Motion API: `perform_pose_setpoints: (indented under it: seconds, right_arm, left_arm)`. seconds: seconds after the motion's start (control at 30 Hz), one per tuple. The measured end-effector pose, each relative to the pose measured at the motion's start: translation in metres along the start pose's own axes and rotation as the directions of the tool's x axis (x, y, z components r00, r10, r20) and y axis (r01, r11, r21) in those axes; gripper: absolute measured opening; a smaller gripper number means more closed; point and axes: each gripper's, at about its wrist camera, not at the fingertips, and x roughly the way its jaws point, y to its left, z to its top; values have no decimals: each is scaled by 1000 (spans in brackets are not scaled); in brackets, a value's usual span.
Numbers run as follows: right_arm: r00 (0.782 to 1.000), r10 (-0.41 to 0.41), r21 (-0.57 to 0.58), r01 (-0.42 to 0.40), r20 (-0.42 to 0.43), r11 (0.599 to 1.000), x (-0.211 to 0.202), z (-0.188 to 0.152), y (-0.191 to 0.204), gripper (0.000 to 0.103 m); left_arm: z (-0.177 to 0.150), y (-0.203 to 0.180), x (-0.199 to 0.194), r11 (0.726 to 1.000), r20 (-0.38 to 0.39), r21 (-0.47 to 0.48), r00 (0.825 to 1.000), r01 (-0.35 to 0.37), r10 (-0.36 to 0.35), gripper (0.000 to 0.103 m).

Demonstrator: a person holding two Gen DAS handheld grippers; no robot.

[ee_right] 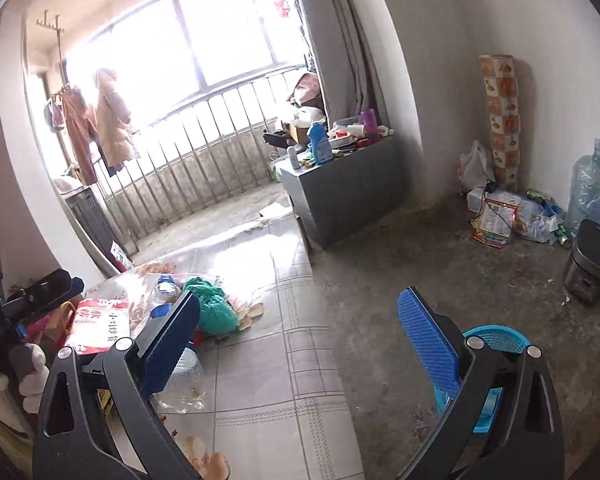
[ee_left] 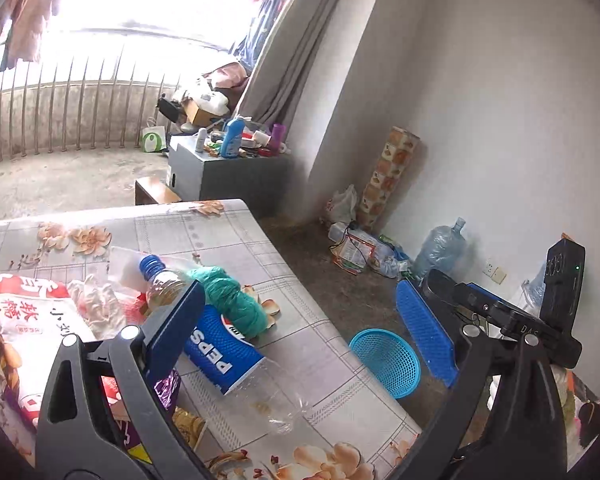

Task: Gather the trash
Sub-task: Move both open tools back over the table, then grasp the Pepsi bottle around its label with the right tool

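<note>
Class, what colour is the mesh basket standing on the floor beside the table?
Light blue basket; clearest in the left wrist view.

A: What do the grippers look like?
B: The left gripper [ee_left: 300, 328] has black plastic arms with round silver screws and blue pads [ee_left: 426, 330] with a fine grid texture.
A: And the other?
B: The right gripper [ee_right: 300, 344] is built the same. A white knitted glove [ee_right: 30, 376] shows beside it.

Grey cabinet [ee_right: 344, 192] far ahead, between the jaws. Water jug [ee_right: 590, 184] and rice cooker [ee_right: 592, 260] beyond right jaw. Hanging clothes [ee_right: 100, 124] above left jaw.
</note>
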Motion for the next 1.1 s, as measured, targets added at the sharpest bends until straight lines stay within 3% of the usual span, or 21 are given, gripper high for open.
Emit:
perform_pose_setpoints:
  seconds: [0.17,0.33,0.47,0.67,0.87,0.93,1.0,1.1]
  right_arm:
    - [973,173,-6,-176,-154,984,45,-7,49,96]
    - [917,222,-61,-255,-332,965,98,-17,97,96]
    - [883,194,-120,-268,-428,956,132,-21,128,90]
    - [833,121,-196,-264,-540,944,182,-17,154,86]
    - [781,49,-276,-278,-622,920,214,-28,172,85]
    - [770,33,-291,-280,-637,915,219,-34,174,80]
    - [749,38,-272,-287,-661,919,223,-38,174,63]
    - [752,66,-232,-284,-656,930,221,-38,169,58]
  left_arm:
    - [-28,49,-21,994,-40,-67,996,-83,80,92]
    - [-41,67,-28,994,-47,-73,996,-85,82,92]
    - [-49,75,-37,994,-33,-46,994,-102,100,90]
    - [-51,84,-25,986,-71,-21,984,-164,162,74]
    - [-53,94,-9,983,-121,-40,977,-179,173,58]
    - [-54,97,-4,983,-138,-50,976,-174,166,53]
    - [-56,101,0,983,-154,-67,975,-169,158,48]
    - [-59,104,6,982,-177,-81,972,-172,156,41]
